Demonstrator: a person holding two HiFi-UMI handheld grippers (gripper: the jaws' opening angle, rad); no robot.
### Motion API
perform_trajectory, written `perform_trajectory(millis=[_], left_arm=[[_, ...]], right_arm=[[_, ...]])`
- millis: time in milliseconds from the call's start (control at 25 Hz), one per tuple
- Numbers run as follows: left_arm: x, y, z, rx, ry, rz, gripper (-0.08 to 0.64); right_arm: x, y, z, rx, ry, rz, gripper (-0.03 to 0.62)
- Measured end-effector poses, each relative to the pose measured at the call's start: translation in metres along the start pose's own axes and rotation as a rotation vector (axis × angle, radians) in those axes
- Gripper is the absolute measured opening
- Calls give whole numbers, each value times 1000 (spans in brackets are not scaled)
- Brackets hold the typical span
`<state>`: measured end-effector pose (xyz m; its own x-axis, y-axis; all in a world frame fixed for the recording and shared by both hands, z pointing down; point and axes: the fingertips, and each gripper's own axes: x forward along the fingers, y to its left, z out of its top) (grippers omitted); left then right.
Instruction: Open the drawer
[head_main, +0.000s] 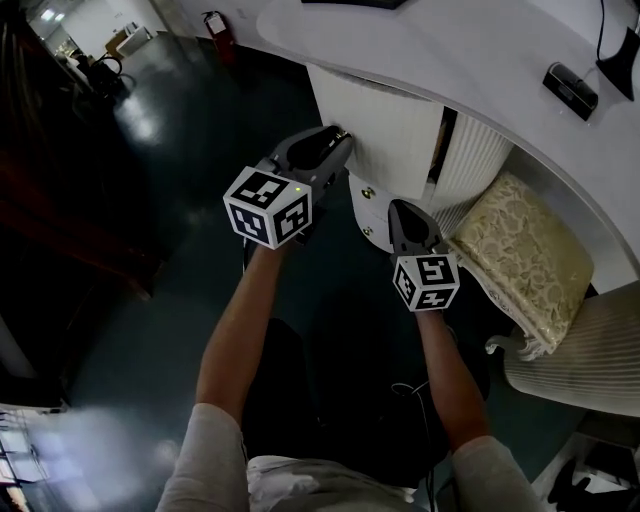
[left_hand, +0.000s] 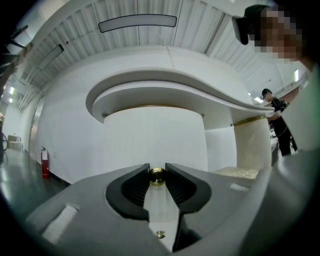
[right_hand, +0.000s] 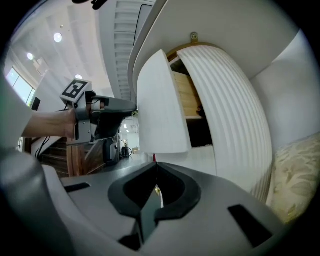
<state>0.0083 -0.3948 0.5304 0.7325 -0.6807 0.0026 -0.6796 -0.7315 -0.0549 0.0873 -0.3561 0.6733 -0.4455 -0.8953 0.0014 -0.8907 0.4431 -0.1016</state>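
Note:
The white curved drawer front (head_main: 392, 128) stands pulled out a little from the cabinet under the desk. In the right gripper view its wooden side (right_hand: 186, 94) shows in the gap. My left gripper (left_hand: 157, 171) points level at that front, with its pads shut on the small brass knob (left_hand: 157, 176). In the head view the left gripper (head_main: 343, 136) touches the front's left edge. My right gripper (head_main: 398, 206) hovers lower and to the right, beside the lower drawer (head_main: 372, 210), jaws shut with nothing in them (right_hand: 156, 167).
A gold-patterned cushioned stool (head_main: 528, 256) stands right of the cabinet, with a white ribbed chair (head_main: 590, 352) nearer me. The white desk top (head_main: 450, 50) overhangs the drawers. A red fire extinguisher (head_main: 217, 30) stands on the dark floor far left. A person (left_hand: 279, 125) stands in the background.

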Motion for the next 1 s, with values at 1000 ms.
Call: perform_trajectory(millis=[1000], left_arm=[[-25, -5, -2, -10, -23, 10, 103]], right_arm=[[-9, -19, -12, -61, 46, -45, 15]])
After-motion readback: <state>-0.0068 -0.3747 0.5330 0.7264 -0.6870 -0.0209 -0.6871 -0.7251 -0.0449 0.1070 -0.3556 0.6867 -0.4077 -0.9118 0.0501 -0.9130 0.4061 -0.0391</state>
